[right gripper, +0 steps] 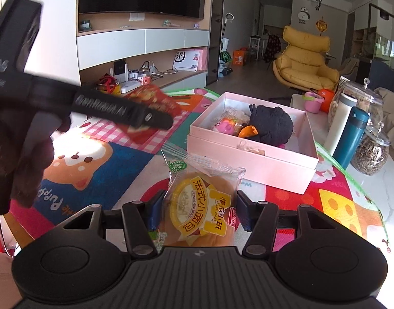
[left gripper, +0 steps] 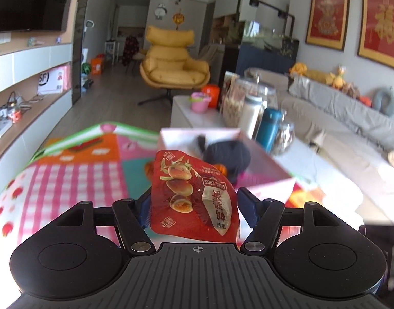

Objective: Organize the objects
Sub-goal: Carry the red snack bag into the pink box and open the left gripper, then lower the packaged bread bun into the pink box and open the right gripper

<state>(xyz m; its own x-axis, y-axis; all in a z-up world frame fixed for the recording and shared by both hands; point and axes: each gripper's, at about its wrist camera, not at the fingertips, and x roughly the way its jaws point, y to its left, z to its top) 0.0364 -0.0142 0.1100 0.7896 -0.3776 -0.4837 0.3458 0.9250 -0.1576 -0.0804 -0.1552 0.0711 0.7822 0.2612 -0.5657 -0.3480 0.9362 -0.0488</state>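
My left gripper (left gripper: 195,203) is shut on a red quail-egg snack packet (left gripper: 186,193), held in the air just short of the open pink box (left gripper: 197,135). In the right wrist view that same packet (right gripper: 161,100) shows blurred at the upper left, in the black left tool. My right gripper (right gripper: 200,211) is shut on a clear-wrapped mini bread packet (right gripper: 202,206), lifted above the colourful mat (right gripper: 94,154) in front of the pink box (right gripper: 248,164). Inside the box lie a black plush toy (right gripper: 271,123), a pink toy (right gripper: 226,126) and other small wrapped items.
To the right of the box stand a white bottle (right gripper: 341,121), a teal flask (right gripper: 351,136) and glass jars (right gripper: 372,152). A pink cup (right gripper: 312,100) sits behind. A hand on the left tool fills the left edge. Beyond are a TV unit and a yellow armchair (right gripper: 305,59).
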